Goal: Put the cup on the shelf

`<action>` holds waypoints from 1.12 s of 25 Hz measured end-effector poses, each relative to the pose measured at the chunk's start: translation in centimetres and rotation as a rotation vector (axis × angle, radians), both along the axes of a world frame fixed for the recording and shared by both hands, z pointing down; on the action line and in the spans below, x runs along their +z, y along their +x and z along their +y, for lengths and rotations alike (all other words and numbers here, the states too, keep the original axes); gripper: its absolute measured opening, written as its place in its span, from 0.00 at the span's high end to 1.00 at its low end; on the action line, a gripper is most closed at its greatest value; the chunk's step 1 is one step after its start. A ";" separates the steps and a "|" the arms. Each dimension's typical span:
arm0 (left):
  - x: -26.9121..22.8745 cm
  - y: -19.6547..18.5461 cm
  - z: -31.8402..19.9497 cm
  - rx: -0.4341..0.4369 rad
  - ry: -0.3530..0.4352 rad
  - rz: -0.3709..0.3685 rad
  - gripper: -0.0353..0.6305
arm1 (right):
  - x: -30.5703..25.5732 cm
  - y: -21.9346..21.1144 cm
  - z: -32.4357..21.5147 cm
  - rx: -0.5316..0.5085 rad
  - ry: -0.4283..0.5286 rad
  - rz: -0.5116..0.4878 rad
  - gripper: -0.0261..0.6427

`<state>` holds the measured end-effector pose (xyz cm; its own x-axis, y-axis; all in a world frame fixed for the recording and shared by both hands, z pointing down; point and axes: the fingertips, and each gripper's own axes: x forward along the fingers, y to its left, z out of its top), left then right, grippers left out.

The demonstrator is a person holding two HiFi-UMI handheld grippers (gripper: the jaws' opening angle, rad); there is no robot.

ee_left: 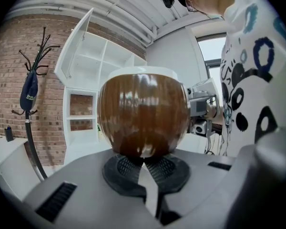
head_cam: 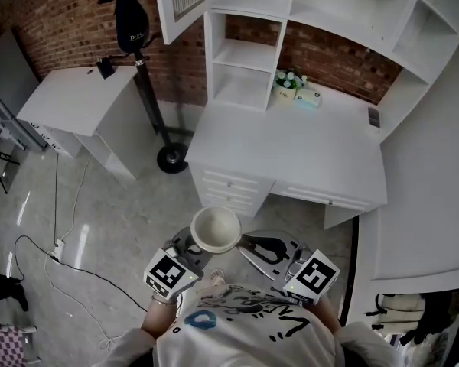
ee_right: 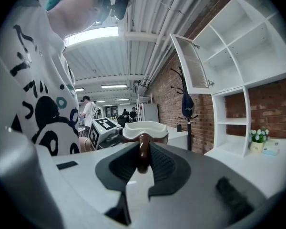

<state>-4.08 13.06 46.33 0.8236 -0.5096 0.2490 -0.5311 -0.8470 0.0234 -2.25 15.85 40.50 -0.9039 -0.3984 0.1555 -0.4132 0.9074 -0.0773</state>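
The grey plastic left gripper (head_cam: 193, 247) is held low before the person's chest and, in the head view, points to about 1 o'clock. The grey plastic right gripper (head_cam: 245, 243) points to about 9 o'clock, toward the left one. The left jaws stand closed, pads almost meeting, and the round brown-sided, white-rimmed cup (head_cam: 216, 228) touches their tips. The right jaws are pressed on the cup's brown handle (ee_right: 143, 149). The left wrist (head_cam: 163, 306) shows at 7 o'clock from its gripper.
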 end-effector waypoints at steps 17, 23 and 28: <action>1.5 -3.0 -2.8 0.026 -0.017 -0.006 0.92 | 1.5 -3.1 -2.8 0.036 -0.041 0.001 0.86; 1.9 -2.5 -4.2 0.025 -0.037 0.004 0.92 | 1.9 -2.6 -4.3 0.031 -0.071 -0.002 0.86; 2.1 -2.3 -6.6 0.001 -0.037 -0.008 0.92 | 1.9 -2.3 -6.7 0.002 -0.047 0.001 0.86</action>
